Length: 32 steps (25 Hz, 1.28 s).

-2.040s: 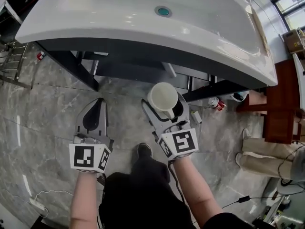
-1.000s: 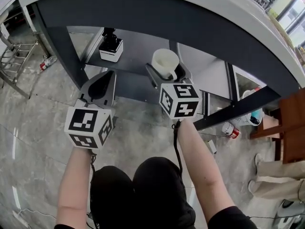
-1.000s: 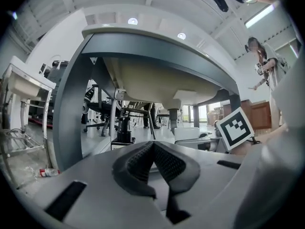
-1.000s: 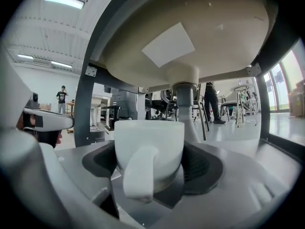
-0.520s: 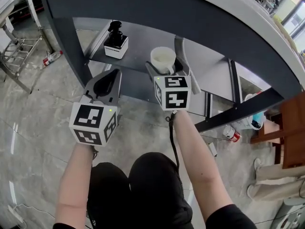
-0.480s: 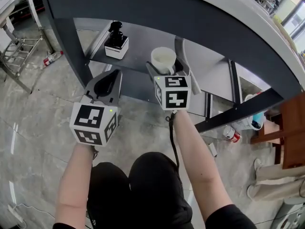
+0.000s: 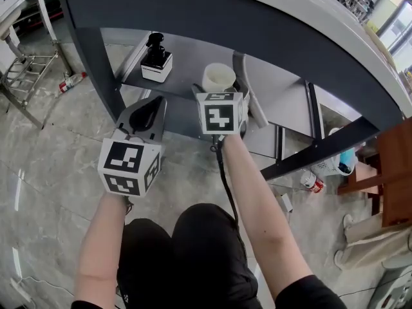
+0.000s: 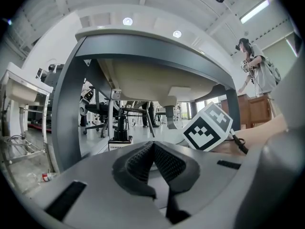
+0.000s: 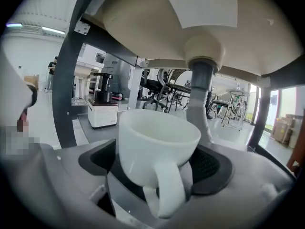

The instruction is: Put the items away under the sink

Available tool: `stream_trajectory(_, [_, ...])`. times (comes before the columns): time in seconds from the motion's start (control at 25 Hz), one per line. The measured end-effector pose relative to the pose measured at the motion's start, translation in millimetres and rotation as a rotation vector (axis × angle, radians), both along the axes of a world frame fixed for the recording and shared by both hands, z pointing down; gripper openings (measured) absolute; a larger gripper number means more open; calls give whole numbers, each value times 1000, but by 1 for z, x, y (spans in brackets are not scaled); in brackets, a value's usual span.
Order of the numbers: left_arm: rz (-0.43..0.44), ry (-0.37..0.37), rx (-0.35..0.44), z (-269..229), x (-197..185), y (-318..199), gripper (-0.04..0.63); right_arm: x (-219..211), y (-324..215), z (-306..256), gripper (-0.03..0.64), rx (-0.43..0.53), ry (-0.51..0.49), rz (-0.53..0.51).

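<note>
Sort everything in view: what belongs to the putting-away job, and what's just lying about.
Job in hand: white mug; soap dispenser, already on the shelf under the sink.
Lying about: left floor can; right floor can; metal rack; wooden furniture.

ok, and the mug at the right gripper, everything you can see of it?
The white mug looks like glossy glazed ceramic: wide round rim, body tapering downward, nothing visible inside, one loop handle turned back toward the right gripper. It stands roughly upright, slightly tilted, between that gripper's black ribbed pads, whose jaws have just been opening; whether the pads press it now is unclear. It's under the sink, over the grey shelf, right of the pump dispenser; base contact with the shelf isn't visible.
</note>
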State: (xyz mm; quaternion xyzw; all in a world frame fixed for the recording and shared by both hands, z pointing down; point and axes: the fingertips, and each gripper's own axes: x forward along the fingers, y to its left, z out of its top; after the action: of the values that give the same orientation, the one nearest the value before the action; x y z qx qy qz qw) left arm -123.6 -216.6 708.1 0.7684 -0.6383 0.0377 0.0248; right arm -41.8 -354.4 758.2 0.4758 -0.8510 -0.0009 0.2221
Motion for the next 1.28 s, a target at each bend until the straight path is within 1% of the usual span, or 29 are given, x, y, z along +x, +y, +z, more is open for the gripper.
stream_trajectory(0.08, [0, -2, 1, -2, -1, 3, 9, -2, 5, -2, 476, 13, -24, -17])
stream_trajectory(0.16, [-3, -2, 3, -3, -4, 5, 9, -1, 8, -2, 495, 24, -46, -25])
stream_trajectory(0.32, [-17, 1, 14, -6, -10, 9, 9, 8, 12, 1, 495, 6, -113, -10])
stream_trajectory(0.48, [-20, 1, 14, -4, -12, 17, 9, 19, 26, -5, 494, 40, -171, 10])
stream_trajectory(0.6, [-23, 8, 10, 1, -15, 25, 9, 22, 46, -10, 494, 53, -206, -4])
stream_trajectory(0.64, [-26, 16, 12, 2, -17, 27, 9, 23, 53, -13, 494, 60, -230, -14])
stream_trajectory(0.8, [-43, 59, 19, 5, -24, 38, 9, 31, 82, -27, 494, 105, -390, -48])
stream_trajectory(0.92, [-45, 81, 28, 8, -27, 46, 9, 35, 98, -33, 485, 139, -429, -49])
stream_trajectory(0.96, [-44, 86, 38, 6, -28, 48, 9, 35, 102, -37, 455, 154, -450, -52])
stream_trajectory(1.04, [-46, 103, 64, -1, -32, 49, 9, 36, 107, -47, 442, 178, -511, -59])
stream_trajectory(1.08, [-48, 113, 79, -5, -34, 49, 9, 38, 108, -51, 392, 188, -536, -57])
stream_trajectory(1.16, [-48, 121, 98, -15, -35, 50, 9, 43, 112, -61, 246, 220, -574, -55])
stream_trajectory(1.2, [-40, 117, 98, -19, -33, 51, 9, 43, 116, -71, 182, 248, -607, -73])
stream_trajectory(1.28, [-10, 100, 81, -27, -27, 52, 9, 41, 129, -95, 145, 308, -684, -136])
